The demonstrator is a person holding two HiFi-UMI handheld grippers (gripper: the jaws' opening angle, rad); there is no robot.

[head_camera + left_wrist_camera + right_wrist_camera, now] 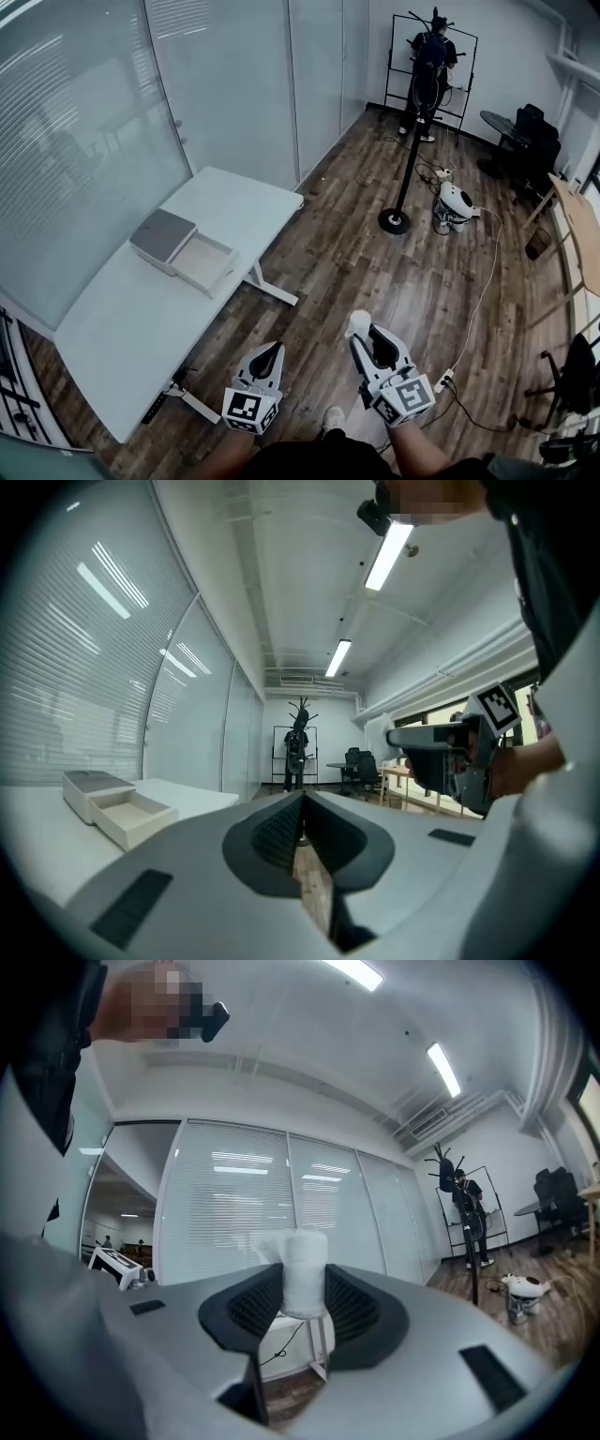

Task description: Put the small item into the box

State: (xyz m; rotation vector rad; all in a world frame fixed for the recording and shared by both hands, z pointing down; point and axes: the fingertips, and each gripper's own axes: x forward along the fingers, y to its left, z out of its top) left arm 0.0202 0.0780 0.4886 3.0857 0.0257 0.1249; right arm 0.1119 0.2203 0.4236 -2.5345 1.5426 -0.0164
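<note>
My right gripper (364,334) is shut on a small white wrapped item (302,1274), which stands upright between its ribbed pads and shows as a white lump (357,324) in the head view. My left gripper (269,354) is shut with nothing in it; its pads (281,832) meet. Both grippers are held over the wooden floor, well right of the white table (112,328). On that table sits the box (183,250), grey-lidded with an open, empty white drawer (131,816) pulled out toward me.
A black pole on a round base (395,220) and a white device with a cable (457,202) stand on the floor ahead. A person (428,66) stands by a black frame at the far wall. Chairs and a desk (577,234) line the right side.
</note>
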